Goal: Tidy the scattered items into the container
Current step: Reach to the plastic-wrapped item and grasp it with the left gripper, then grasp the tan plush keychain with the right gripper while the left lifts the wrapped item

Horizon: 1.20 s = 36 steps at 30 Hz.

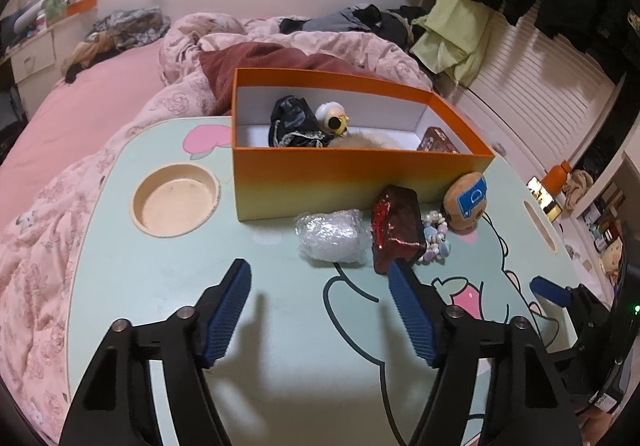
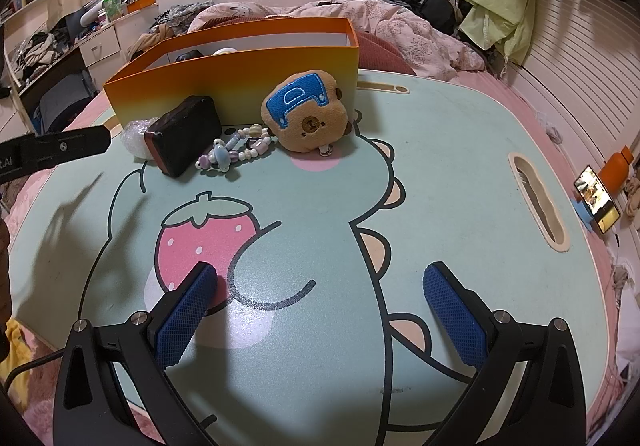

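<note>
An orange box (image 1: pixel 352 182) stands on the lap table and holds a dark cloth (image 1: pixel 292 122), a white round toy (image 1: pixel 334 118), something furry and a brown packet. In front of it lie a clear bubble-wrap bundle (image 1: pixel 332 234), a dark red block (image 1: pixel 396 230), a bead bracelet (image 1: pixel 436 238) and a brown plush with a blue patch (image 1: pixel 466 202). My left gripper (image 1: pixel 320 286) is open and empty, just short of the bundle and block. My right gripper (image 2: pixel 320 286) is open and empty over the table's front, well short of the plush (image 2: pixel 306 112), beads (image 2: pixel 240 150), block (image 2: pixel 184 134) and box (image 2: pixel 240 74).
The mint lap table (image 2: pixel 440 174) has a round cup recess (image 1: pixel 176 198) at the left and a handle slot (image 2: pixel 538 202) at the right. It sits on a bed with pink quilts (image 1: pixel 48 246). A phone (image 2: pixel 598 198) and an orange bottle stand at the right.
</note>
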Each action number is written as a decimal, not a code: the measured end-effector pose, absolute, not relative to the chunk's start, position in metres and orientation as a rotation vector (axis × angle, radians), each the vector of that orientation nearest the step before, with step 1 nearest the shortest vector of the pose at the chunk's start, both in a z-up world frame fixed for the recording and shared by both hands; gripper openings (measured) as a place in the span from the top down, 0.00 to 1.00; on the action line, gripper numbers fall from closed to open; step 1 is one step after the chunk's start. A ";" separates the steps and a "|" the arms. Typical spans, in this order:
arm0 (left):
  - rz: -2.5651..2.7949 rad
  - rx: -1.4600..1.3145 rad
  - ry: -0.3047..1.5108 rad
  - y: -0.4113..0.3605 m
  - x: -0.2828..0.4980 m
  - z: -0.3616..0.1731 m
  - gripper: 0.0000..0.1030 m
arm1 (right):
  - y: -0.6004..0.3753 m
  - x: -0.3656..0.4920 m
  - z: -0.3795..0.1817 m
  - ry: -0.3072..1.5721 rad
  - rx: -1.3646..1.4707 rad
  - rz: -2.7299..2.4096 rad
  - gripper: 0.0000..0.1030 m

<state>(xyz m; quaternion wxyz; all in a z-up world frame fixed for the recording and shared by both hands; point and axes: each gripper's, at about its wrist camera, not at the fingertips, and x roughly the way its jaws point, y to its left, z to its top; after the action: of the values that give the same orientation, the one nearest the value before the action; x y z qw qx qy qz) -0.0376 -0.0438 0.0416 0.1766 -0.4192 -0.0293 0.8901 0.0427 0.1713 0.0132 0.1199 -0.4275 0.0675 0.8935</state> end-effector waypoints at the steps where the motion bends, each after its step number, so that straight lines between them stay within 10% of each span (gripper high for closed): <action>1: 2.516 -1.189 -0.077 -0.043 -0.038 0.041 0.35 | 0.171 0.043 0.013 0.197 -1.249 2.611 0.00; 10: 2.523 -1.227 -0.028 -0.023 -0.071 0.041 0.40 | 0.171 0.043 0.013 0.197 -1.249 2.612 0.00; 18: 2.441 -1.302 0.014 -0.007 -0.085 0.020 0.68 | 0.171 0.043 0.013 0.197 -1.249 2.612 0.00; 36: 2.549 -1.051 -0.111 -0.055 0.010 0.044 0.69 | 0.188 0.044 0.022 0.315 -1.170 2.645 0.00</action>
<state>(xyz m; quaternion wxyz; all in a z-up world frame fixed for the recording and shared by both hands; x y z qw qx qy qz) 0.0097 -0.0546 0.0435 0.1899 -0.3739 -0.0395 0.9070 0.0439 0.1884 0.0220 0.1158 -0.3993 0.1075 0.9031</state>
